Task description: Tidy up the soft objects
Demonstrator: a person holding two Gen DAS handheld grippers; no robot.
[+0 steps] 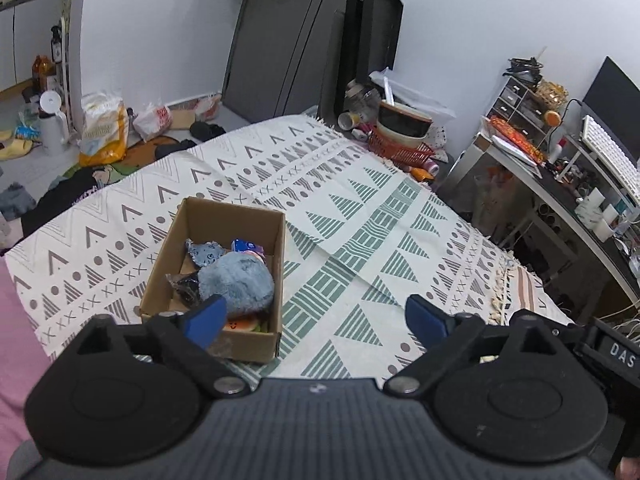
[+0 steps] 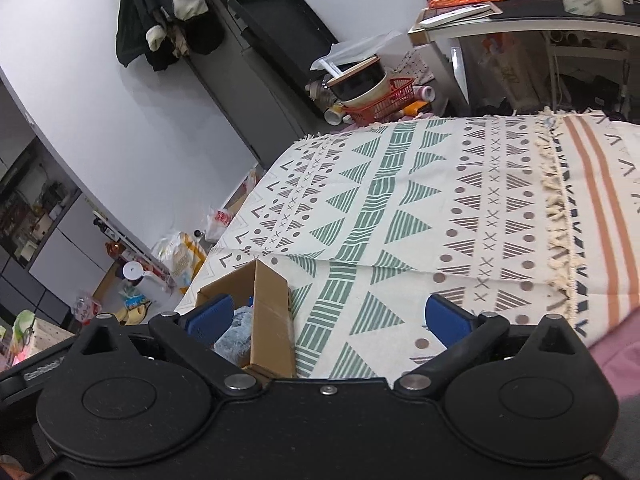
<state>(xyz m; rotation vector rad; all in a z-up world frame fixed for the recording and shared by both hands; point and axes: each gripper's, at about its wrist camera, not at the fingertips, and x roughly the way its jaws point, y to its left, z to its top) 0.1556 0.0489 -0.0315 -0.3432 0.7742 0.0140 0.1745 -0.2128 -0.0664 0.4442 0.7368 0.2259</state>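
On the patterned cloth (image 1: 360, 208), near-left: brown cardboard box (image 1: 224, 216) holding fluffy blue-grey plush (image 1: 236, 280) plus smaller soft items. Left gripper (image 1: 316, 316) and right gripper (image 2: 340, 316) both spread, empty. Looks near-finished; next needs any leftover item located.

Both wrist views look down, sharing the cardboard box (image 1: 224, 276) (image 2: 268, 316).

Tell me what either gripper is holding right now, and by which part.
Nothing. The left gripper and right gripper both have open jaws with only the blanket between them; the plush lies in the box.
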